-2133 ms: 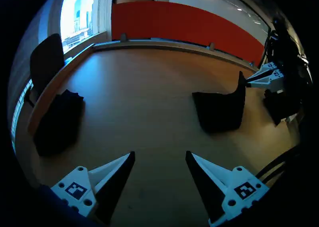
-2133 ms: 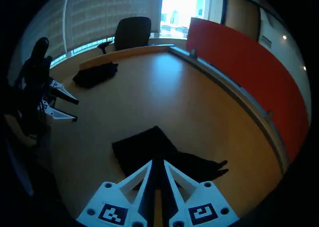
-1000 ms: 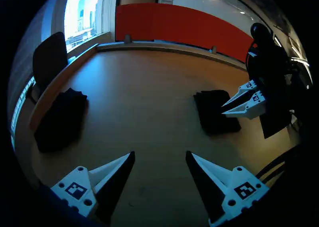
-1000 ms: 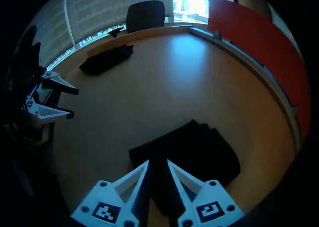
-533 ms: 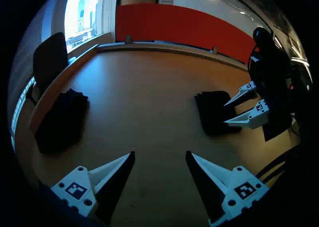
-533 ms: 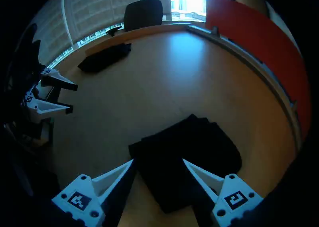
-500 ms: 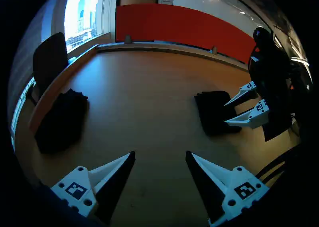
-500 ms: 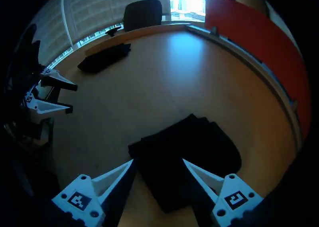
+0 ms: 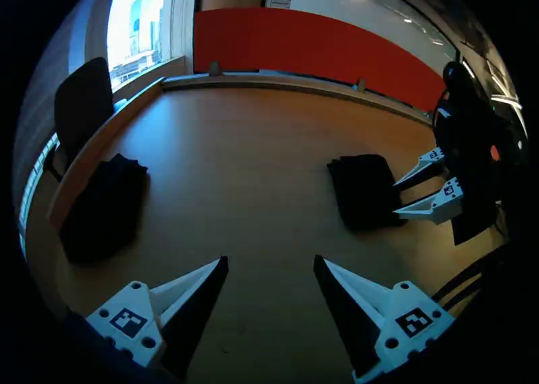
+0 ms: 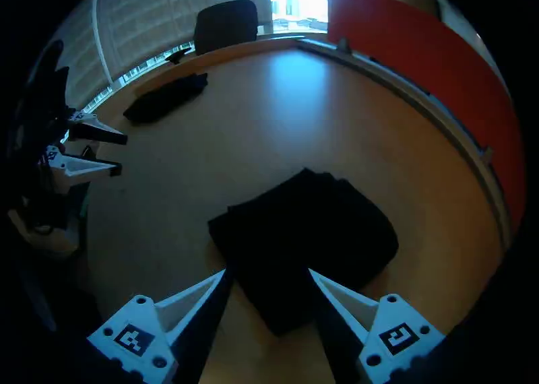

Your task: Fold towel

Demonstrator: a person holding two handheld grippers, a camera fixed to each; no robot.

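Note:
A dark towel [image 10: 303, 239] lies folded flat on the wooden table [image 10: 283, 114], just ahead of my right gripper [image 10: 268, 286], which is open with nothing between its fingers. In the left gripper view the same towel [image 9: 362, 190] sits at the right, with the right gripper [image 9: 403, 195] open at its near edge and a dark-gloved hand behind it. My left gripper [image 9: 269, 276] is open over bare table, well away from the towel. In the right gripper view it appears at the far left [image 10: 118, 153].
A second dark pile of cloth [image 9: 101, 205] lies near the table's left edge, also seen as the far cloth [image 10: 165, 98]. A black office chair [image 10: 226, 23] stands behind the table by the window. A red partition [image 9: 310, 44] runs along the far edge.
My right gripper let go of the folded towel, opened, and drew back slightly toward the table's near edge. The left gripper stayed still and open.

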